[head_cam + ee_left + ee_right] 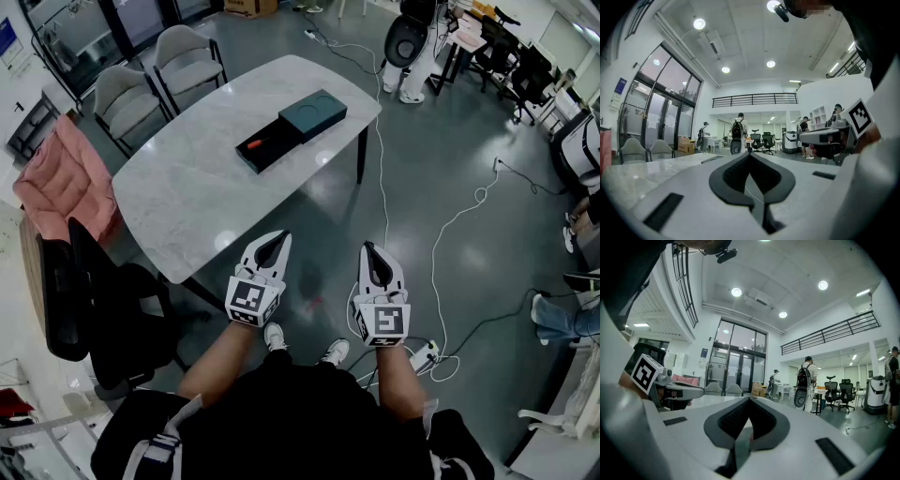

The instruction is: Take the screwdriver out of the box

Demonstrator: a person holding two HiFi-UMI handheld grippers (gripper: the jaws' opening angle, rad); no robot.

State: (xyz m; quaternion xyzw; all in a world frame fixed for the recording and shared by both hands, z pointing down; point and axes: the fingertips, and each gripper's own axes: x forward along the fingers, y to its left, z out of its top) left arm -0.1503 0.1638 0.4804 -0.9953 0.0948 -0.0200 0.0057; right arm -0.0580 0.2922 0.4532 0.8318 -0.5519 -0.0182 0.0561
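Observation:
A dark box (312,115) lies on the far half of the white marble table (187,202). Its tray (274,141) is slid out toward the left, and the screwdriver (255,144), with a red handle, lies in the tray. My left gripper (283,235) hangs over the floor just off the table's near edge, shut and empty. My right gripper (367,247) floats beside it, also shut and empty. Both point level toward the table. In the left gripper view the left gripper (750,154) has its tips together. In the right gripper view the right gripper (750,400) has its tips together too.
Two grey chairs (155,80) stand behind the table. A chair with a pink jacket (61,183) and a black office chair (103,300) are at the left. White cables (450,225) and a power strip (424,356) lie on the floor at the right. People stand far off.

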